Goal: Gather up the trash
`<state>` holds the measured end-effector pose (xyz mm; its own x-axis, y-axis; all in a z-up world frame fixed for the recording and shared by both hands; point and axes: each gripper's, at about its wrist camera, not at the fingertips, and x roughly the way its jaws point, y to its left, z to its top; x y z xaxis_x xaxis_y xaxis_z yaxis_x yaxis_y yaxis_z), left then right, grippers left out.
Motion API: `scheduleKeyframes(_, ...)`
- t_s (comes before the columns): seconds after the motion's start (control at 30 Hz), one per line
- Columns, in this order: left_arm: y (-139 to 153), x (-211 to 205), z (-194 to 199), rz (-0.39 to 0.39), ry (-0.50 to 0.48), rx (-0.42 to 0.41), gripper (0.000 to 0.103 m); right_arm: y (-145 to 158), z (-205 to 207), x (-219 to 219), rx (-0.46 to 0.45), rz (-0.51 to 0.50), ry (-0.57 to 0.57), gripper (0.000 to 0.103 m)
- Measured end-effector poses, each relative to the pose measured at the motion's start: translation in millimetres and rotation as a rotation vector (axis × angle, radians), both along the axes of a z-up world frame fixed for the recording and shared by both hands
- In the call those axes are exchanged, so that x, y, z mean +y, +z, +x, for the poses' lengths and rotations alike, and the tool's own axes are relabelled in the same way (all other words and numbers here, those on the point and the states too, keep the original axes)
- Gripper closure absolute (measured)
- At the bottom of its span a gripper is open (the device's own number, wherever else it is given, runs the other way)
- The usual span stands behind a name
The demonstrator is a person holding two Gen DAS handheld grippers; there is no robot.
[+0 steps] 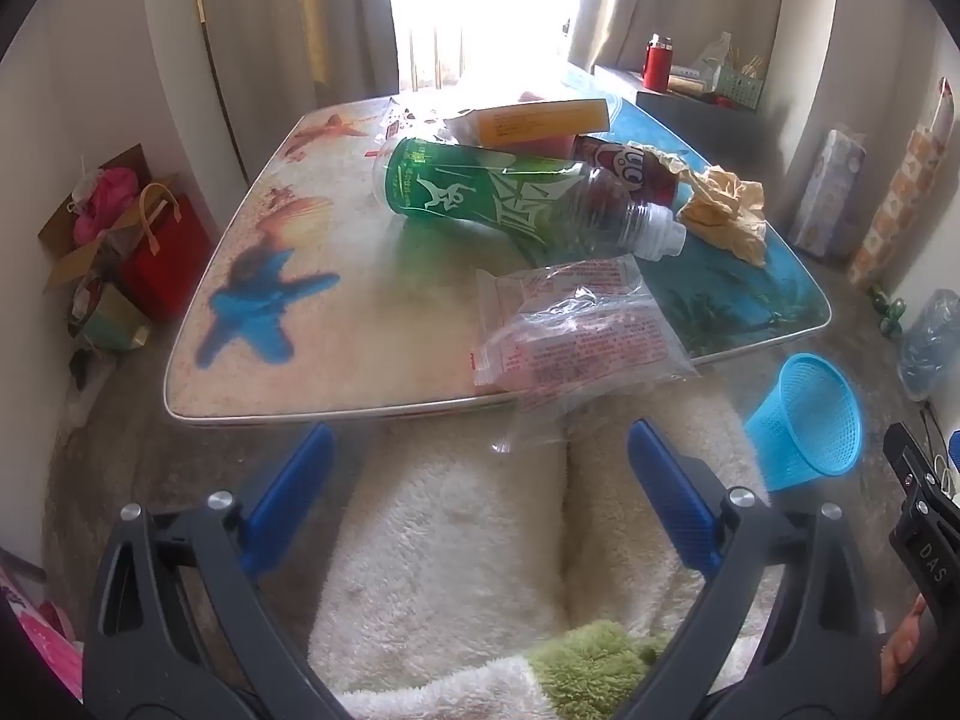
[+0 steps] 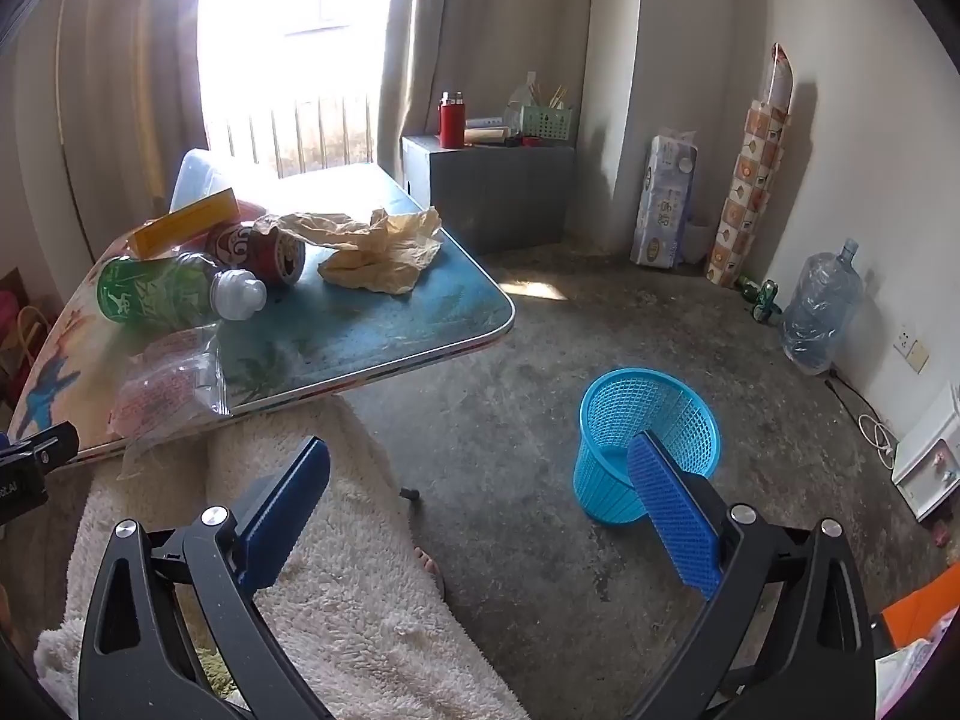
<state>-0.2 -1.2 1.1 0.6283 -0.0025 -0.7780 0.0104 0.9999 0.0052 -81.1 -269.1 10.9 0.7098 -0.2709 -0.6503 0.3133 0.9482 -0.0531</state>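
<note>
Both my sets of fingers stand spread as wide as they go, nothing between them. Left fingers [image 1: 480,501] hang over my fleece-covered lap, just short of the desk [image 1: 252,324] edge. Right fingers [image 2: 480,516] hang off the desk's near corner, over bare floor, with the right pad in front of the bin [image 2: 606,480]. Trash on the desk: a clear bag [image 1: 576,324] with red print lies at the near edge, part of it hanging over toward my lap. Behind it a green bottle [image 1: 480,192] lies on its side, white cap pointing toward the desk's blue end. Against the bottle's far side a red can [image 1: 624,171] lies on its side. Behind both, a yellow box [image 1: 540,120]. Crumpled tan paper [image 1: 729,213] sits on the blue end, beside the can. The blue mesh bin stands upright on the floor, off the desk's near blue corner and well apart from the desk; I see nothing in it.
</note>
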Motion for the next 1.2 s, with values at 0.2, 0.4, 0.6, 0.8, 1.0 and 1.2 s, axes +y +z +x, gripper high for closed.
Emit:
scheduleKeyframes(0.2, 0.3, 0.6, 0.2, -0.003, 0.001, 0.001, 0.008, 0.2, -0.2, 0.5, -0.001, 0.0, -0.001, 0.006)
scheduleKeyframes(0.4, 0.5, 0.7, -0.5, -0.005, 0.002, -0.001, 0.008, 0.3, -0.3, 1.0, -0.001, -0.001, 0.0, 0.006)
scheduleKeyframes(0.6, -0.2, 2.9, -1.2, -0.009, 0.006, -0.001, 0.008, 0.2, -0.1, 1.2, -0.002, -0.002, 0.0, 0.006)
scheduleKeyframes(0.8, -0.2, 3.7, -1.1, -0.007, 0.006, -0.002, 0.008, 0.2, -0.1, 1.4, -0.003, -0.002, -0.001, 0.006)
scheduleKeyframes(1.0, -0.5, 4.0, -1.5, -0.007, 0.005, -0.002, 0.008, 0.2, 0.0, 1.5, -0.003, -0.002, 0.0, 0.006)
scheduleKeyframes(1.2, -0.3, 4.1, -1.2, -0.008, 0.006, -0.002, 0.008, 0.0, 0.0, 1.6, -0.003, -0.002, 0.0, 0.006)
